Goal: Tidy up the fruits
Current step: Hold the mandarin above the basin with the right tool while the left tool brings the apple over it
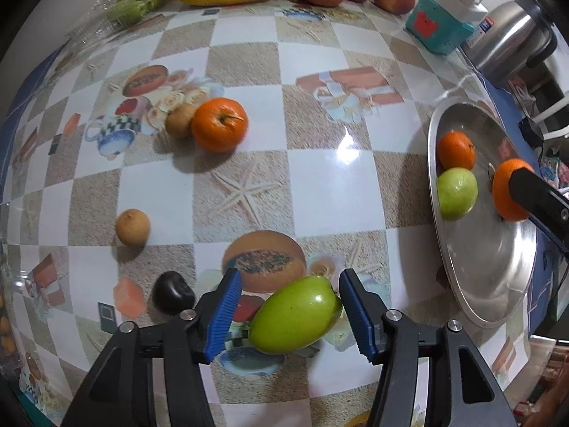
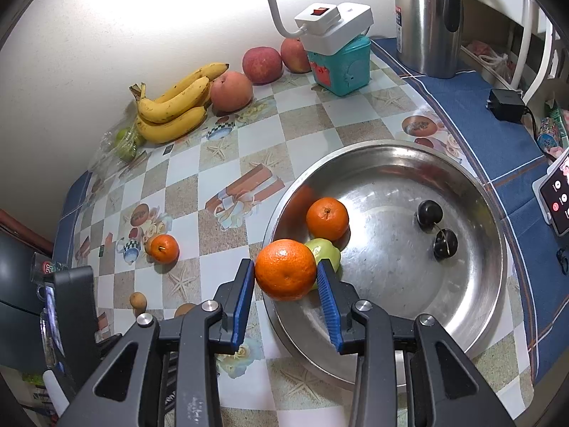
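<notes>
Jaws astride green fruit [image 1: 295,315]

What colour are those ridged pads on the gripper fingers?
Blue, on black fingers. The right wrist view shows the pads best, pressed against an orange.

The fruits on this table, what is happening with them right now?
A person is sorting fruit into a steel bowl with two handheld grippers. The right gripper is shut on an orange at the bowl's near rim. The left gripper is open around a green fruit lying on the table. The bowl already holds another orange, a green fruit and two dark fruits.
</notes>
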Motion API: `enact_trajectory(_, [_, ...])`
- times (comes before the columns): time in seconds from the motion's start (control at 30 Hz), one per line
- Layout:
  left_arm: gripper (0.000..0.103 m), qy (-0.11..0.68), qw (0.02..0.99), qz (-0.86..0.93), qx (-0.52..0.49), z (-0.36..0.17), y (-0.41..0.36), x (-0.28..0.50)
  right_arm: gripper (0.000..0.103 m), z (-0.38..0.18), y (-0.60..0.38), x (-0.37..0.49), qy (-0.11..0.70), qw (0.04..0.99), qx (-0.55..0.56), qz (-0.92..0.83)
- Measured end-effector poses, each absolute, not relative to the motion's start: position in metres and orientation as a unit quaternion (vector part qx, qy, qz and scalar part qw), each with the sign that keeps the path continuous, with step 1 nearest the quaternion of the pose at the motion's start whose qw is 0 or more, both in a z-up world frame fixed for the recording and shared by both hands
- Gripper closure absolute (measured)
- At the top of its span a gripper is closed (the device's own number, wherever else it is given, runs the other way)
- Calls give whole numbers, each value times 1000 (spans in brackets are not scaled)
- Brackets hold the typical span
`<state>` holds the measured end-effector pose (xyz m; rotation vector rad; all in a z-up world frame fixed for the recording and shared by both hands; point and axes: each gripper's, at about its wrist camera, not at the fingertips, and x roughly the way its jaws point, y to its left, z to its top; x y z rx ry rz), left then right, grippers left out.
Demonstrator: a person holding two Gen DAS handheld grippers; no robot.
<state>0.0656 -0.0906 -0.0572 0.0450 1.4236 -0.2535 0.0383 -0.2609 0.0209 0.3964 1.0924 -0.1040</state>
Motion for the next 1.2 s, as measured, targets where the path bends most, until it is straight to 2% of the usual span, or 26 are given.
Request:
enact_trajectory(0.27, [43,657,743,-125,32,-68,-102,52,65,21,-262,38,515,834,191,-50])
enact_trajectory(0.33, [47,655,744,-130,37,-68,-106,46,65,21,-263,38,515,834,192,-49])
enact_trajectory(0.4, [60,654,743,-141,33,-67,-109,43,65,21,-263,38,515,834,193,-49])
enact_trajectory(0.43, [63,654,742,-146,31,-69,-114,45,65,21,-263,38,514,834,193,-48])
enact_trajectory(0.63, [64,650,745,-147,37,-71,-126,42,65,21,-263,37,515,833,193,-49])
enact_trajectory(0.77, [72,641,755,-141,18,-67,-119,50,65,20,-263,37,515,834,194,-48])
enact_trajectory(0.93, [69,644,754,-130,-4,-65,-112,53,65,19,-264,38,515,833,196,-47])
enact_trajectory(0.97, [66,645,753,-130,-3,-63,-111,52,65,19,-264,38,515,833,196,-47])
enact_trajectory(1.07, [42,652,748,-123,2,-61,-106,56,65,20,-265,38,514,833,197,-47])
enact_trajectory(1.2, [41,655,745,-128,12,-59,-104,55,65,20,-265,38,515,833,197,-47])
